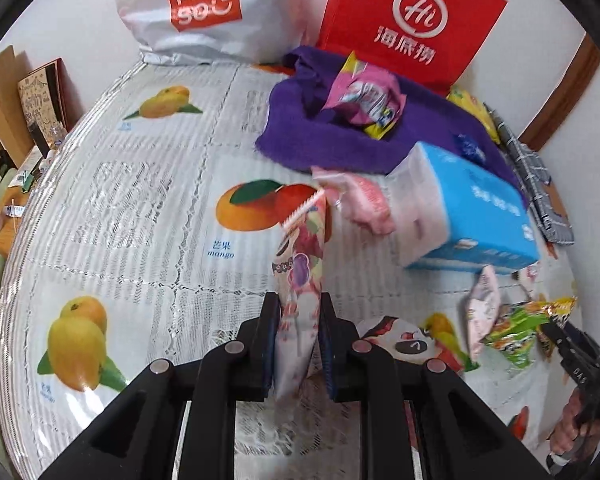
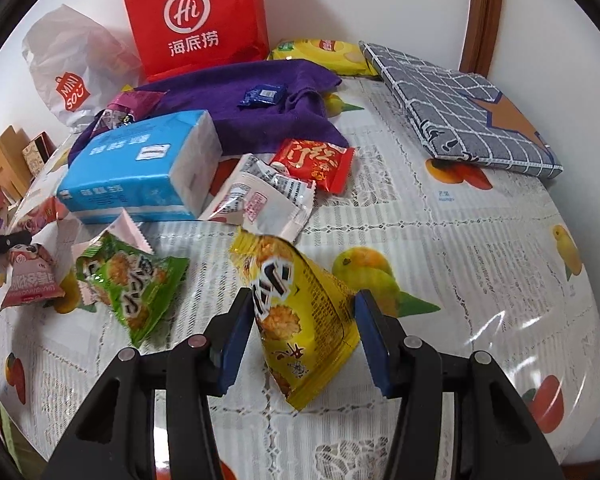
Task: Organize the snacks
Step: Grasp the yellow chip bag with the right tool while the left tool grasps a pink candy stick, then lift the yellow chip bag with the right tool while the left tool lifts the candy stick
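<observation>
My left gripper (image 1: 300, 320) is shut on a tall pink-and-white snack packet (image 1: 302, 264), which stands upright above the fruit-print tablecloth (image 1: 140, 208). My right gripper (image 2: 304, 304) is shut on a yellow cracker packet (image 2: 304, 320), tilted just over the cloth. A green cracker packet (image 2: 132, 284) lies left of it, beside a pink packet (image 2: 28, 280). A white packet (image 2: 260, 196) and a red one (image 2: 316, 160) lie further back. In the left wrist view the right gripper (image 1: 568, 340) shows at the right edge, with the green packet (image 1: 516, 332) next to it.
A blue tissue pack (image 2: 140, 168) lies mid-table against a purple towel (image 2: 260, 100), which carries a small blue packet (image 2: 262, 94) and a pink bag (image 1: 364, 100). A red paper bag (image 2: 196, 16) and white Miniso bag (image 2: 72, 72) stand at the wall. A checked pouch (image 2: 468, 108) lies far right.
</observation>
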`<move>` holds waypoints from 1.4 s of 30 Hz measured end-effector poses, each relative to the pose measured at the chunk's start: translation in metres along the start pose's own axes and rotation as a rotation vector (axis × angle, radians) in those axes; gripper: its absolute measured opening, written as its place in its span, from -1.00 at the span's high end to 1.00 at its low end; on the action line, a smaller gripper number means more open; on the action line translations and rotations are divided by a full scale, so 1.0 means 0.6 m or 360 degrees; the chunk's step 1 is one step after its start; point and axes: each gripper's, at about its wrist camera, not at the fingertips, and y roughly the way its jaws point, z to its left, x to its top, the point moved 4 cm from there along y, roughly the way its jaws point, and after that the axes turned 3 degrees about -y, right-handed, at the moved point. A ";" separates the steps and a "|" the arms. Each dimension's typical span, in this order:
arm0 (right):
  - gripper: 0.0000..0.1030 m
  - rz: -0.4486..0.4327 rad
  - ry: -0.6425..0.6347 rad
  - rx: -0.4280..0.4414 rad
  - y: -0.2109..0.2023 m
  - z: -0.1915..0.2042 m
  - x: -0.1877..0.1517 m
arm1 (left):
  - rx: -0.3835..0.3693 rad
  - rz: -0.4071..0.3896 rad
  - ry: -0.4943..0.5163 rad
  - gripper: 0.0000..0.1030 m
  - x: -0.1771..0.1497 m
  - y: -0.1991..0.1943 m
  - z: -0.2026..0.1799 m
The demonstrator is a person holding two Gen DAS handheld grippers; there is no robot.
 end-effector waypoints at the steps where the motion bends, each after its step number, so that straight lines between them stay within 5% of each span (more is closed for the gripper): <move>1: 0.01 -0.0003 -0.0001 -0.0002 0.003 0.000 0.000 | 0.0002 0.0005 0.0000 0.64 -0.001 0.005 0.001; 6: -0.03 -0.0007 -0.0025 -0.0018 0.016 0.003 0.006 | -0.0022 -0.0006 -0.0001 0.55 -0.006 0.023 0.006; 11: -0.17 0.0014 -0.0061 -0.0037 0.031 0.006 0.004 | -0.0070 -0.0025 0.0045 -0.10 0.000 0.027 -0.008; 12: -0.21 0.0020 -0.0067 -0.0040 0.033 0.006 0.003 | -0.0044 -0.0033 0.0058 -0.11 0.001 0.029 -0.012; 15: -0.22 0.0025 -0.0088 -0.0057 0.037 0.008 -0.001 | 0.0036 -0.0054 0.0121 -0.09 0.003 0.034 -0.022; 16: -0.22 0.0029 -0.0084 -0.0052 0.037 0.008 -0.002 | 0.0070 -0.0072 0.0139 0.00 0.003 0.035 -0.025; 17: -0.17 0.0031 -0.0076 -0.0046 0.036 0.006 -0.003 | 0.0089 -0.0083 0.0152 0.32 0.003 0.034 -0.026; 20: 0.00 0.0021 -0.0078 -0.0045 0.030 0.005 -0.003 | 0.0108 -0.0083 0.0181 0.56 0.002 0.031 -0.026; 32: 0.05 -0.0062 -0.0028 -0.0037 -0.033 0.006 0.022 | 0.0070 -0.0127 0.0093 0.60 -0.002 -0.046 -0.023; 42: 0.05 -0.0191 -0.0020 0.0000 -0.109 0.013 0.076 | 0.0019 -0.0276 0.0140 0.59 0.018 -0.139 -0.089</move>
